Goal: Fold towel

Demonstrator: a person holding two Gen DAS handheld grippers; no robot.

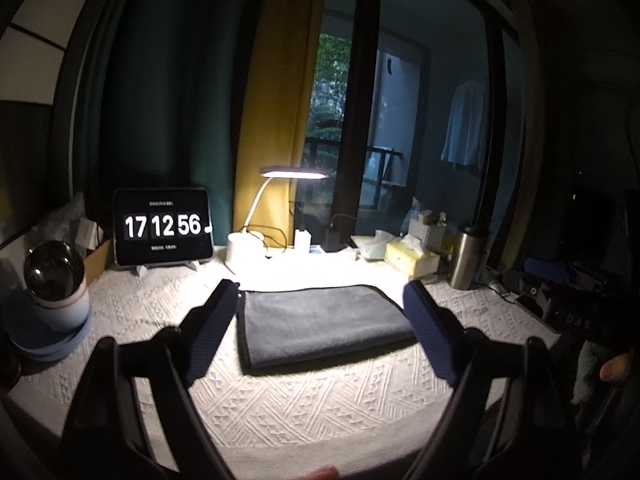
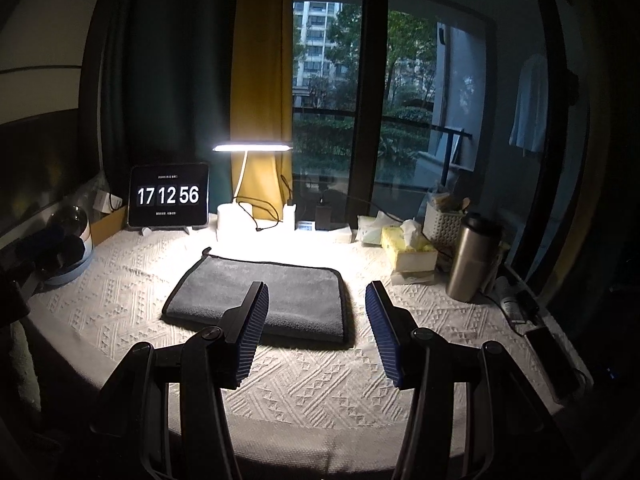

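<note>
A dark grey towel (image 1: 324,322) with black edging lies folded flat on the white patterned tablecloth (image 1: 304,400); it also shows in the right wrist view (image 2: 264,298). My left gripper (image 1: 322,292) is open and empty, held above the table with the towel seen between its blue-padded fingers (image 1: 212,332). My right gripper (image 2: 316,292) is open and empty, over the towel's near right corner, with its fingers (image 2: 250,336) apart from the cloth.
At the back stand a tablet clock (image 1: 162,226), a lit desk lamp (image 1: 294,172), a tissue box (image 1: 412,258), a steel flask (image 1: 466,256) and a white basket (image 2: 442,222). A glass-domed device (image 1: 54,280) sits left. A phone (image 2: 550,354) lies at the right edge.
</note>
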